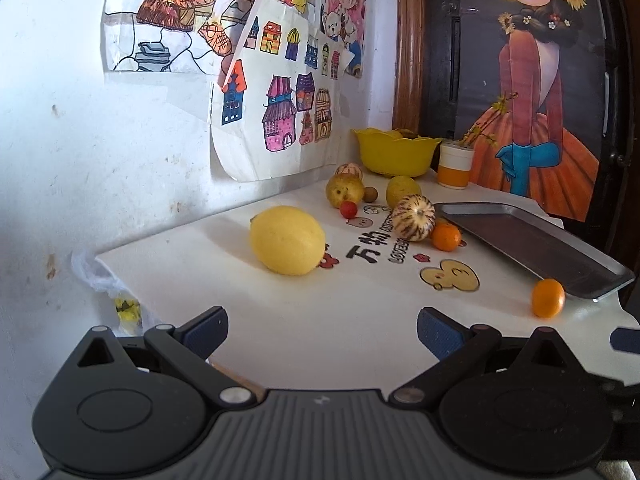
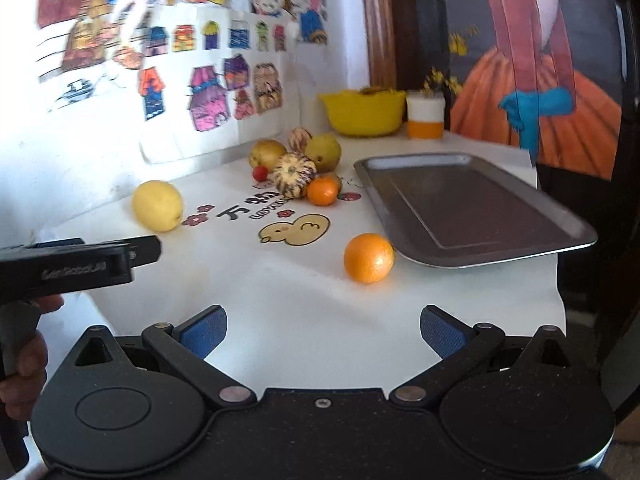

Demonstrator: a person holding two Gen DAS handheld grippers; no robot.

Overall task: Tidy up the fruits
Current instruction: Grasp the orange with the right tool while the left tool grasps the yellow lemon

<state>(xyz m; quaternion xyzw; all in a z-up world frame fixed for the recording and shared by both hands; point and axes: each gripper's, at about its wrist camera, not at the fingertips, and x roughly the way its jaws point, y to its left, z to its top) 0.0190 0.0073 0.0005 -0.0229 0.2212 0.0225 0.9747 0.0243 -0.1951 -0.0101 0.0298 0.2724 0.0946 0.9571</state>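
A large yellow lemon (image 1: 287, 240) lies on the white table (image 1: 320, 312), ahead of my open, empty left gripper (image 1: 322, 330). Further back are two pears (image 1: 344, 190), a striped melon (image 1: 413, 218), a small red fruit (image 1: 348, 209) and an orange (image 1: 446, 237). A second orange (image 1: 547, 298) lies by the near corner of the empty metal tray (image 1: 532, 246). In the right wrist view that orange (image 2: 369, 258) sits just ahead of my open, empty right gripper (image 2: 323, 330), touching the tray (image 2: 472, 208). The lemon (image 2: 158, 206) is at the left.
A yellow bowl (image 1: 394, 152) and a white and orange cup (image 1: 455, 170) stand at the back by the wall. Drawings hang on the wall at the left. The left gripper's body (image 2: 80, 266) shows at the left in the right wrist view.
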